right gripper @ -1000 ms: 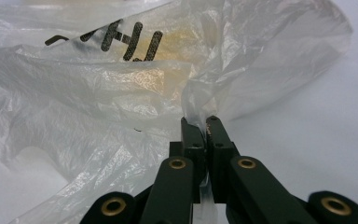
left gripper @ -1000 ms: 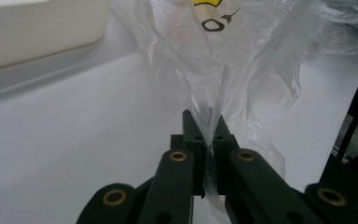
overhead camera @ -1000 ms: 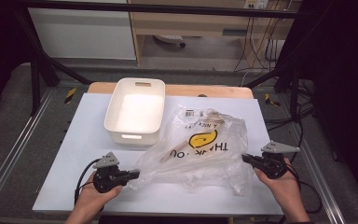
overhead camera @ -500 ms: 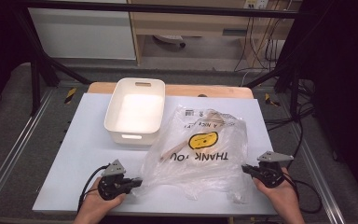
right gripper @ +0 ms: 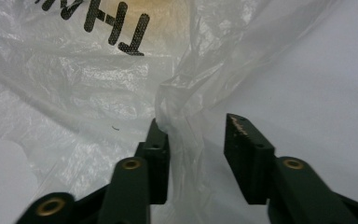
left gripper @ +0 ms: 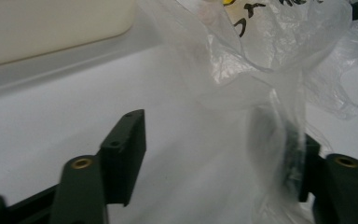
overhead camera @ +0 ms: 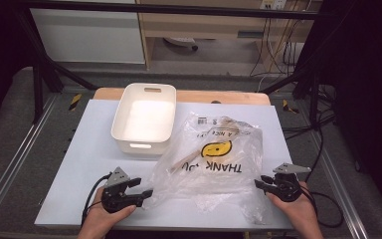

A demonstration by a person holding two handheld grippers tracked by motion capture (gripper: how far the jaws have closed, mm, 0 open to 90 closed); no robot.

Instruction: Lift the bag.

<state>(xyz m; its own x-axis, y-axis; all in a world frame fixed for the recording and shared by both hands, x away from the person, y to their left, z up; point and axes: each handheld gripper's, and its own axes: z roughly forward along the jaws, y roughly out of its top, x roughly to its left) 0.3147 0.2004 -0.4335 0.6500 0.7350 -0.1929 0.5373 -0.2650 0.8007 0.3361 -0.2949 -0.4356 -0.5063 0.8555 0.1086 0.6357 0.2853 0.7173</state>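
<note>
Bag (overhead camera: 214, 159) lies flat, print upside down; left gripper (overhead camera: 146, 192), right gripper (overhead camera: 259, 182) just opened, film between.

The left gripper (overhead camera: 146, 193) lies low just beside the near left corner of the plastic bag (overhead camera: 214, 159), jaws pointing toward it and just opened wide, film draped over one jaw. The right gripper (overhead camera: 259, 182) sits at the bag's near right edge, jaws just parted, film loose between them.
</note>
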